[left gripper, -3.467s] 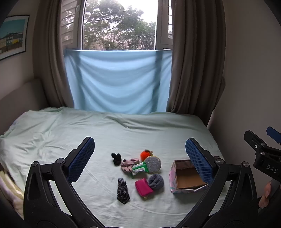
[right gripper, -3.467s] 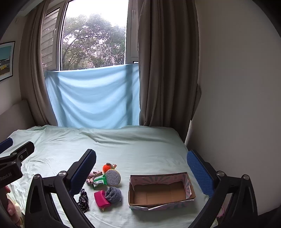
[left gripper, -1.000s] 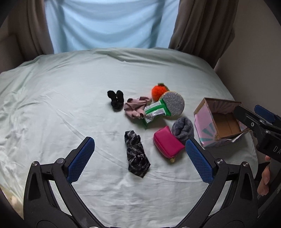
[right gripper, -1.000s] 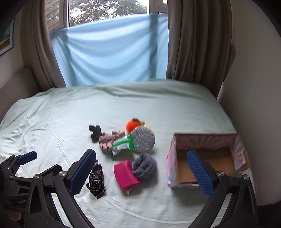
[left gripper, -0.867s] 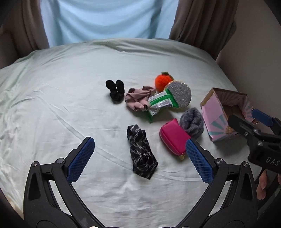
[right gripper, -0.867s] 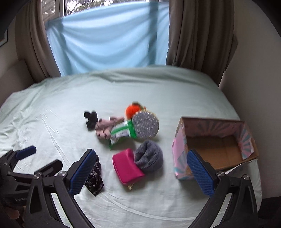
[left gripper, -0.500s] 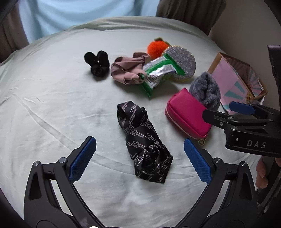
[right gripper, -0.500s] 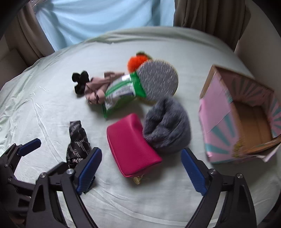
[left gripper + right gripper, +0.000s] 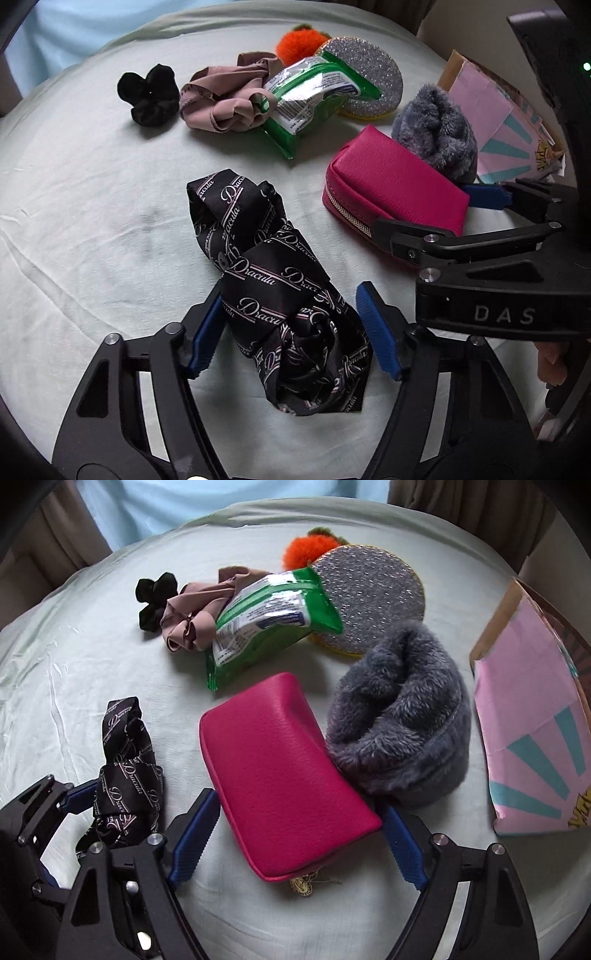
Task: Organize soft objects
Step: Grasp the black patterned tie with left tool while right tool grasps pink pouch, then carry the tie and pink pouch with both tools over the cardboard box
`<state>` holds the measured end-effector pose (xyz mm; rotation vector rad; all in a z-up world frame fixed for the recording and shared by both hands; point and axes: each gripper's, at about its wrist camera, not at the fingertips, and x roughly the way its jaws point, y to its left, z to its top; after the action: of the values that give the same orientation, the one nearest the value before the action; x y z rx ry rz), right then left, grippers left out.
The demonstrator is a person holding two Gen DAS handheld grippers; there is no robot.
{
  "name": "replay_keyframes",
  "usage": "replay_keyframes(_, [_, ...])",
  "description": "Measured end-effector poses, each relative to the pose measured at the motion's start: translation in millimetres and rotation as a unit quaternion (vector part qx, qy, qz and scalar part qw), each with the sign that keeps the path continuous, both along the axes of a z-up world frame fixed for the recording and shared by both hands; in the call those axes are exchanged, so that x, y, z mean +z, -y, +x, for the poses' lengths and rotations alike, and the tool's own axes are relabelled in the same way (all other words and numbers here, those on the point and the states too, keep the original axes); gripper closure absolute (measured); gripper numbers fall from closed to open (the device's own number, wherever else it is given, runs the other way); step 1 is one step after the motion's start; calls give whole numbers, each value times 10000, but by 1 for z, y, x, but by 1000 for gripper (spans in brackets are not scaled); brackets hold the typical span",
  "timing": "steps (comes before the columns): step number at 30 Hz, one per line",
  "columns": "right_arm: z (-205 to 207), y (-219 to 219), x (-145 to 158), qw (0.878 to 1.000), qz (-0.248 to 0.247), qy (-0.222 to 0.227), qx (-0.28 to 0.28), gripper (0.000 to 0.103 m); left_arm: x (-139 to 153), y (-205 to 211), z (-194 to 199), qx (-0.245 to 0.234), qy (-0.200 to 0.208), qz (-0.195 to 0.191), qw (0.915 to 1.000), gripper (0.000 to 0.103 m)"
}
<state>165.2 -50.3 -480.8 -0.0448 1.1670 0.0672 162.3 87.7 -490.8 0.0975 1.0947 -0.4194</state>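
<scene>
Black satin printed with pale script, the knotted scarf (image 9: 266, 291) lies on the pale green bed sheet (image 9: 92, 229) straight under the left hand-held gripper (image 9: 291, 332) in the left wrist view, its long axis running from upper left away from the camera to lower right toward it. The wider, bunched end sits between the two blue pads; the jaws have just been closing, and the left pad looks to touch the cloth while the right pad stands just beside it with a sliver of sheet showing, so I judge the grip not yet made. The pads bracket the scarf across its width, not along it, which suits a pinch. To the right in this view the right hand-held gripper (image 9: 436, 221) straddles the near end of the pink zip pouch (image 9: 395, 184), with the grey fluffy pouch (image 9: 436, 125) touching the pink one behind and the pink cardboard box (image 9: 495, 122) beyond that. In the right wrist view the pink zip pouch (image 9: 280, 771) lies slanted from upper left to lower right, its near corner and zip pull between the pads of the right hand-held gripper (image 9: 299, 834). These jaws have also just been closing; the left pad is at the pouch's edge and the right pad is partly hidden behind it, so contact cannot be told, and I take them as unclenched. The box (image 9: 532, 738) stands to the right, nearer this hand than the other.
</scene>
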Motion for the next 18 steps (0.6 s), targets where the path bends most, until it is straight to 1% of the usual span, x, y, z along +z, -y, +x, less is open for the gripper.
replay_keyframes(1, [1, -2, -1, 10000, -45, -4, 51, 21, 0, -1, 0, -8, 36, 24, 10000, 45])
replay_keyframes(3, [2, -6, 0, 9999, -124, -20, 118, 25, 0, -2, 2, -18, 58, 95, 9999, 57])
replay_keyframes(4, [1, -7, -1, 9998, -156, -13, 120, 26, 0, -4, 2, -15, 51, 101, 9999, 59])
replay_keyframes(6, [0, -7, 0, 9998, -190, 3, 70, 33, 1, -8, 2, 2, 18, 61, 10000, 64])
replay_keyframes(10, [-6, -11, 4, 9996, -271, 67, 15, 41, 5, -12, 4, 99, -43, 20, 9999, 68])
replay_keyframes(12, [-9, -14, 7, 9996, -240, 122, 8, 48, 9, -15, 4, 164, -39, 7, 9999, 69])
replay_keyframes(13, [-10, -15, 9, 9998, -194, 106, 29, 50, 12, -16, 4, 199, -30, -8, 9998, 69])
replay_keyframes(15, [-12, -17, 14, 9998, -106, 153, 47, 59, 18, -19, 3, 272, -1, -34, 9996, 69])
replay_keyframes(18, [-12, -18, 20, 9999, 24, 141, 49, 64, 29, -22, 4, 354, 60, -36, 9993, 69])
